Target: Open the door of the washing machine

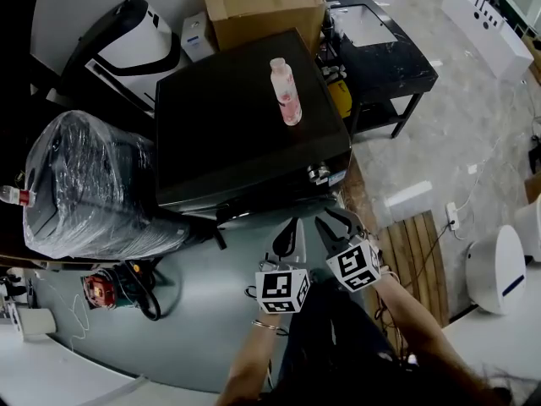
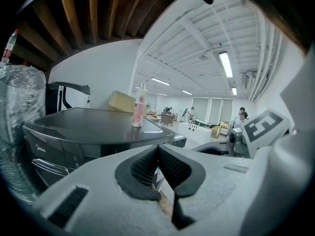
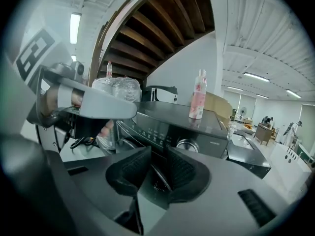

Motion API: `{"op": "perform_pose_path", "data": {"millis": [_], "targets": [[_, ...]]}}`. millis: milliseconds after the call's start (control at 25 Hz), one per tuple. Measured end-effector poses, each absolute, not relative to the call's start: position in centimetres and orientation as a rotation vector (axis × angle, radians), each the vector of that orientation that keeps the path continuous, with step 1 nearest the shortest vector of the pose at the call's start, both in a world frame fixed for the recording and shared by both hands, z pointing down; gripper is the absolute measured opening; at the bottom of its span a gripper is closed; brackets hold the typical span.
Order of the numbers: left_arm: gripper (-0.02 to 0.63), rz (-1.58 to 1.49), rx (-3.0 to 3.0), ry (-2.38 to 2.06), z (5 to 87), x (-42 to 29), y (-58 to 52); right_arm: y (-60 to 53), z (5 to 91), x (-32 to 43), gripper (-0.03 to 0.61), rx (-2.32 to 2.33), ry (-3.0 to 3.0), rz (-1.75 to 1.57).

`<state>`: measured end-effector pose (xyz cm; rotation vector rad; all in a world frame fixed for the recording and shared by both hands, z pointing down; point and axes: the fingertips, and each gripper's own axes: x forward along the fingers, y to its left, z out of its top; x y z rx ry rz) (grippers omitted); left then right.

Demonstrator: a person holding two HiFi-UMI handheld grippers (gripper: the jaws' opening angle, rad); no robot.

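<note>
A black washing machine (image 1: 245, 134) is seen from above, with a pink bottle (image 1: 286, 91) standing on its lid. Its front panel with a silver knob (image 3: 187, 145) faces my grippers; the door itself is mostly hidden behind the jaws. My left gripper (image 1: 292, 232) hangs just before the front edge, its pads touching with nothing between them (image 2: 157, 150). My right gripper (image 1: 335, 225) is beside it on the right, jaws apart and empty (image 3: 158, 171), pointing at the machine's front (image 3: 157, 127).
A plastic-wrapped bundle (image 1: 93, 184) stands left of the machine. A cardboard box (image 1: 262, 7) sits behind it and a black table (image 1: 380, 49) to its right. Cables and a red tool (image 1: 101, 290) lie on the floor at left, wooden slats (image 1: 414, 252) at right.
</note>
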<state>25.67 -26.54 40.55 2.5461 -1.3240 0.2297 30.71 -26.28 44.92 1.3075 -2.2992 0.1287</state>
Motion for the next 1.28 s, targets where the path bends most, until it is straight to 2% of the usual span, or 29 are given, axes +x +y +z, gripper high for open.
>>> {"op": "perform_pose_path", "data": {"millis": [720,1280], "targets": [[0.014,0.313,2.48,-1.301,52.1,25.9,-30.6,-30.5,58.5,32.0,0.146,1.17,-2.203,0.199],[0.014,0.359,2.479,-1.274,56.1,26.3,-32.9,-33.2,65.3,32.0,0.169,1.056,-2.152,0.232]]}}
